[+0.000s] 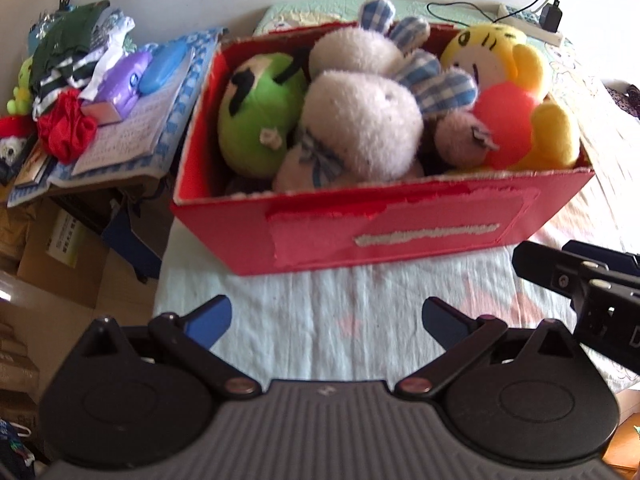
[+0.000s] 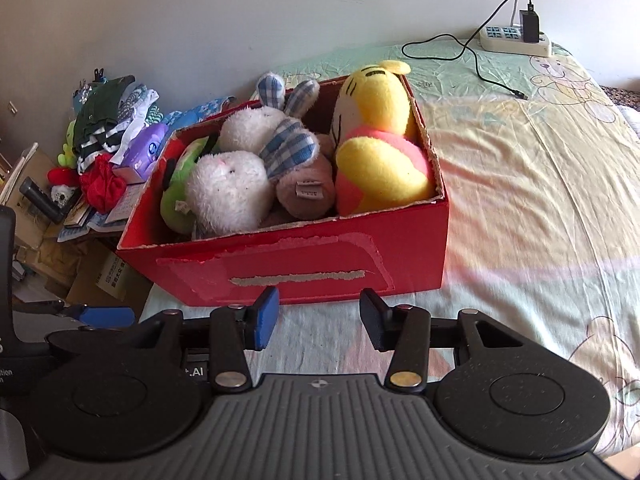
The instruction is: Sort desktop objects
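Bed sheet (image 2: 520,200) bare right of red box (image 2: 320,264), both grippers' jaws apart, empty

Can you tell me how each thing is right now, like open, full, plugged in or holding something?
Red cardboard box: open-topped, filled with plush toys.
Yellow and pink plush toy: lying in the box's right end.
White power strip: black charger plugged in.
Left hand-held gripper: open, empty.
Right hand-held gripper: open, empty.

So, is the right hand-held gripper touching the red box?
Apart. The right wrist view shows the right hand-held gripper open and empty, with a strip of bedsheet visible between its fingertips and the red box.
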The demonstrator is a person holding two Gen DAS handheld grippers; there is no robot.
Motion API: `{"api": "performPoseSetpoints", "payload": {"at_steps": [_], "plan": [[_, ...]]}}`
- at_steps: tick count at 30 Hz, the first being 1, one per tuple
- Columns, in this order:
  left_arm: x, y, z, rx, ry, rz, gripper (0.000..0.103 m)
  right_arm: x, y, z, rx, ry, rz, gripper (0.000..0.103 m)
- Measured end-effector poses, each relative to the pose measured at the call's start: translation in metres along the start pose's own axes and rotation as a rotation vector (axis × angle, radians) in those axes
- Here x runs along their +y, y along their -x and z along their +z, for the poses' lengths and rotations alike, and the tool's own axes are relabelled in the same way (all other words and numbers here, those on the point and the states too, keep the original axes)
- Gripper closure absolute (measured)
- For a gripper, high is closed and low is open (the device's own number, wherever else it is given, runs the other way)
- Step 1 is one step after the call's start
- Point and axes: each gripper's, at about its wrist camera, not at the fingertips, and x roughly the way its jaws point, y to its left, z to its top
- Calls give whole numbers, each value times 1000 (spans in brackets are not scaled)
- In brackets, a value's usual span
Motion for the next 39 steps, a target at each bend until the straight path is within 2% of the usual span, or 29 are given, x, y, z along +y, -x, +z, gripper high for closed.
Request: {"api": "performPoseSetpoints", "payload": {"at_steps": [5,10,14,19,25,30,32,34,39], "plan": [[3,12,13,-36,-36,5,1,5,10,13,-24,-17,-8,55],[11,17,31,-20,-47,-40,1,10,19,30,-23,-35,-13,55],[17,17,44,-14,-54,-35,1,20,21,44,-32,8,-28,55],[21,16,60,-37,-51,7,1,25,17,62,-47,19,-50,55],[22,11,79,-44,-34,36,1,20,2,79,-2,-19,-53,55],[17,2,89,-25,-22,32,1,13,-7,88,35,-13,-38,55],[16,0,91,-23,-15,31,1,11,-8,93,25,-5,-41,51],[15,-3,94,-20,-4,30,1,10,-12,98,31,-1,-47,42],[18,-11,103,-14,22,38,1,17,-18,106,8,75,-46,43]]}}
